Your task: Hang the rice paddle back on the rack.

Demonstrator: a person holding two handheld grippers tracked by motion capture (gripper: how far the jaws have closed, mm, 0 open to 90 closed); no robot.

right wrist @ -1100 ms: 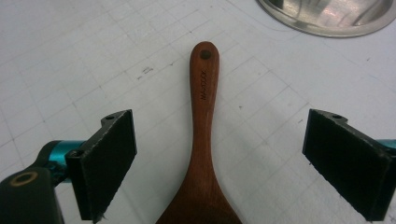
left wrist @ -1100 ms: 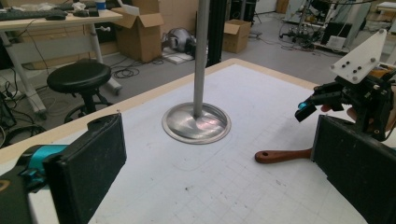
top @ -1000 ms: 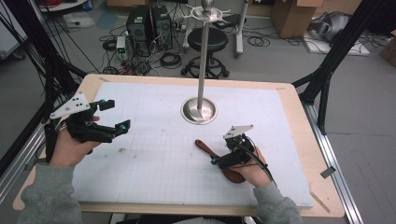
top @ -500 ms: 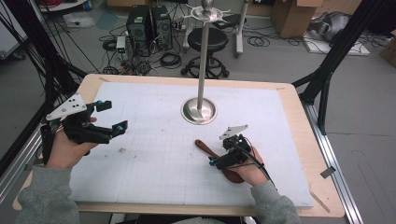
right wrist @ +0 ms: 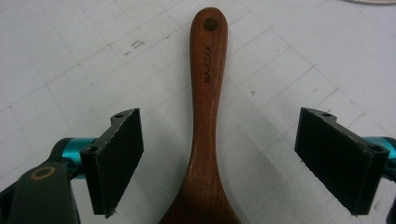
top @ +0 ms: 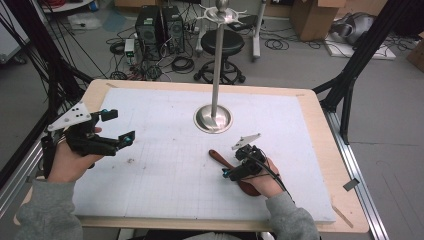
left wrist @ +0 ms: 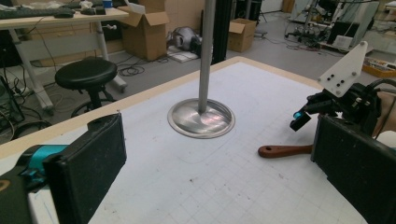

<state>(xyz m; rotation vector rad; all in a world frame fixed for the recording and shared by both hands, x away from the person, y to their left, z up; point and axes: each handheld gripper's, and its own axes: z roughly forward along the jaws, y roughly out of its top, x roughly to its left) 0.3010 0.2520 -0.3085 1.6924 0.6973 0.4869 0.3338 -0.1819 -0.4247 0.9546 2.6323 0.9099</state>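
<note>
At the left of the surface (top: 165,180), the left hand-held gripper (top: 116,127) is held above the white gridded mat, its jaws spread wide with nothing between them. In its own view the two black pads (left wrist: 91,163) frame the mat well apart. Toward the middle stands a metal stand (top: 215,75), a slim pole rising from a round base (left wrist: 201,118), with small hooks at the top that are hard to make out. Right of that lies a wooden spoon (right wrist: 205,116), flat on the mat, handle end with its hole pointing toward the base. The right hand-held gripper (top: 234,167) sits low over the spoon, jaws open on either side of the handle, apparently not touching it.
</note>
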